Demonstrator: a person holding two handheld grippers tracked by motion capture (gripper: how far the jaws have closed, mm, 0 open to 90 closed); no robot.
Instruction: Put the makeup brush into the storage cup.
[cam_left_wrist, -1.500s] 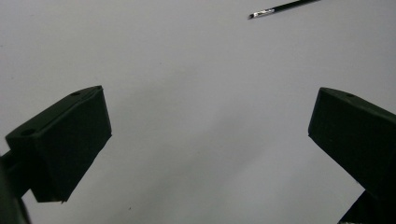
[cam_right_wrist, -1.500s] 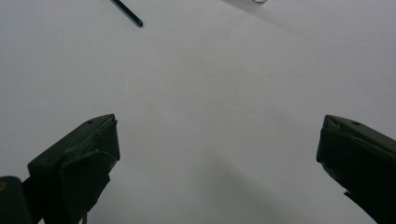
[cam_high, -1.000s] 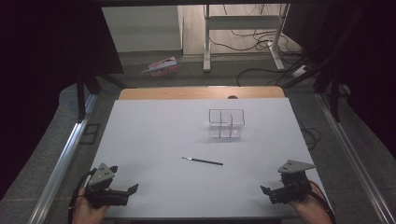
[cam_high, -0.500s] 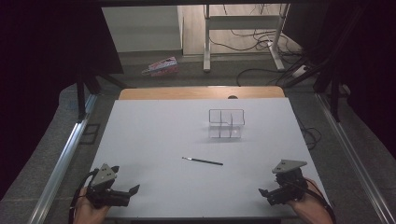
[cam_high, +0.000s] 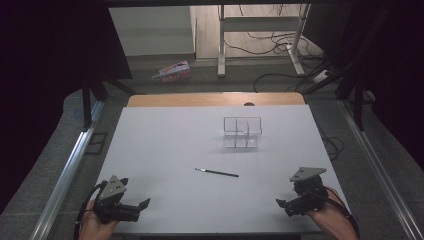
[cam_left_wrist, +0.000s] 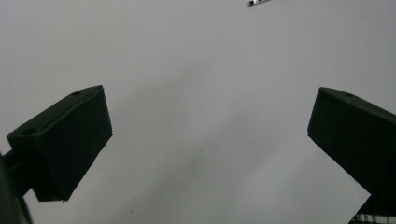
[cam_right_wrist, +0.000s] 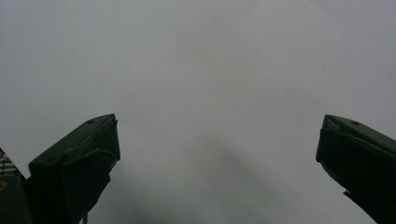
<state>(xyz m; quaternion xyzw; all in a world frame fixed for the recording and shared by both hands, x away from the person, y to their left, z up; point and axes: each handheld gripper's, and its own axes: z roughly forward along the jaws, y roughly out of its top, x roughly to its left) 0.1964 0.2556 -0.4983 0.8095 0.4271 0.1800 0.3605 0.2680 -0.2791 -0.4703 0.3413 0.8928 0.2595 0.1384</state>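
A thin dark pen (cam_high: 216, 172) lies flat near the middle of the white tabletop (cam_high: 165, 145), well apart from both hands; the left tongs (cam_high: 142, 206) sit at the near left corner, spread wide and empty; the right tongs (cam_high: 281, 204) at the near right, likewise agape; a clear divided holder (cam_high: 242, 133) stands beyond the pen.

The right gripper (cam_right_wrist: 215, 154) holds its black jaws wide apart over what looks like bare white tabletop (cam_right_wrist: 210, 70)
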